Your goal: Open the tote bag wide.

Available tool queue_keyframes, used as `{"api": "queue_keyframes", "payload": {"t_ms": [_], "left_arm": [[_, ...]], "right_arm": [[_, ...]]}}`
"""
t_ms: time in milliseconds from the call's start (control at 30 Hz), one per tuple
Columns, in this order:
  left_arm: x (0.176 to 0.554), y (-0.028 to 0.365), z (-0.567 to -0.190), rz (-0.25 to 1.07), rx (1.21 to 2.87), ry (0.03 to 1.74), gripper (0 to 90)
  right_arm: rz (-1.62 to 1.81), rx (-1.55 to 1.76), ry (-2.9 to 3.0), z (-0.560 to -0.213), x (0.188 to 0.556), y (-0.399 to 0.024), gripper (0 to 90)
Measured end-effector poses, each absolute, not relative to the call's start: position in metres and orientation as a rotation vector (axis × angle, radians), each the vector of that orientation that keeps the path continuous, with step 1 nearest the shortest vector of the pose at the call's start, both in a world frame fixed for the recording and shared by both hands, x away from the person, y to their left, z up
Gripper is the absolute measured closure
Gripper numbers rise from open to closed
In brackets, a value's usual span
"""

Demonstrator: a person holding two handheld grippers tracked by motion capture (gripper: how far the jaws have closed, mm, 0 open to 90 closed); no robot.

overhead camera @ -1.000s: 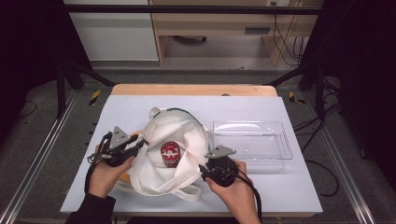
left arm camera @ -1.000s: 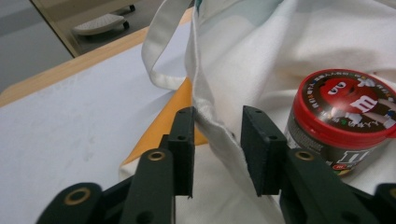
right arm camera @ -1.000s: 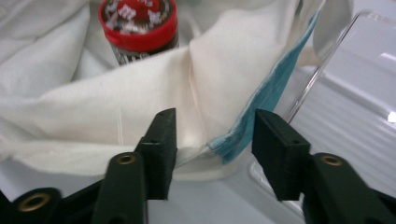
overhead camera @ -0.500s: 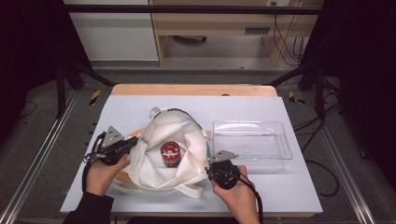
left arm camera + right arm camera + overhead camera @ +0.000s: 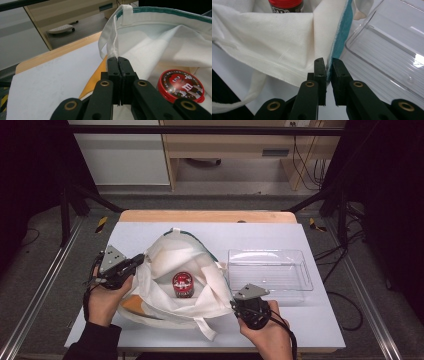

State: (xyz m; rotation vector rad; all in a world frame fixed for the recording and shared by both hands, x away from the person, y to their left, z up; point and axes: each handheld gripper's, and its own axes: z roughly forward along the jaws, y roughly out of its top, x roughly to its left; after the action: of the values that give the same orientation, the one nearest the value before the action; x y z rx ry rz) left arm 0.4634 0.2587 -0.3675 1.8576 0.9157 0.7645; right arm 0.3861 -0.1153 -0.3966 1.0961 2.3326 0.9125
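A white cloth bag (image 5: 165,265) with a teal inner rim lies open on the table. A red-lidded round can (image 5: 183,284) stands inside it. My left gripper (image 5: 137,261) is shut on the bag's left rim. In the left gripper view the jaws (image 5: 117,60) pinch the hem (image 5: 112,42), with the can (image 5: 181,85) to the right. My right gripper (image 5: 235,304) holds the bag's right rim. Its jaws (image 5: 327,62) have just been closing, and the teal-edged fabric (image 5: 338,42) is pinched between them.
A clear plastic tray (image 5: 270,270) stands just right of the bag, close beside the right gripper (image 5: 387,50). The white table top (image 5: 250,237) has bare room behind the bag. A loose bag strap (image 5: 205,327) trails toward the front edge.
Both grippers have closed on the bag's rim. The left one rose a little and the right one shifted right, pulling the bag's mouth wider around the can.
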Motion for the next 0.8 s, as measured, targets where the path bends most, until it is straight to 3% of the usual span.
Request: {"api": "queue_keyframes", "payload": {"t_ms": [467,800], "left_arm": [[0.467,0.257,-0.401,0.739,1.925,0.957,89.3],[0.468,0.268,-0.410,0.736,1.898,1.010,89.3]], "right_arm": [[0.898,1.195,2.398,-0.441,0.386,-0.127,84.7],[0.894,1.189,2.395,-0.448,0.387,-0.125,84.8]]}}
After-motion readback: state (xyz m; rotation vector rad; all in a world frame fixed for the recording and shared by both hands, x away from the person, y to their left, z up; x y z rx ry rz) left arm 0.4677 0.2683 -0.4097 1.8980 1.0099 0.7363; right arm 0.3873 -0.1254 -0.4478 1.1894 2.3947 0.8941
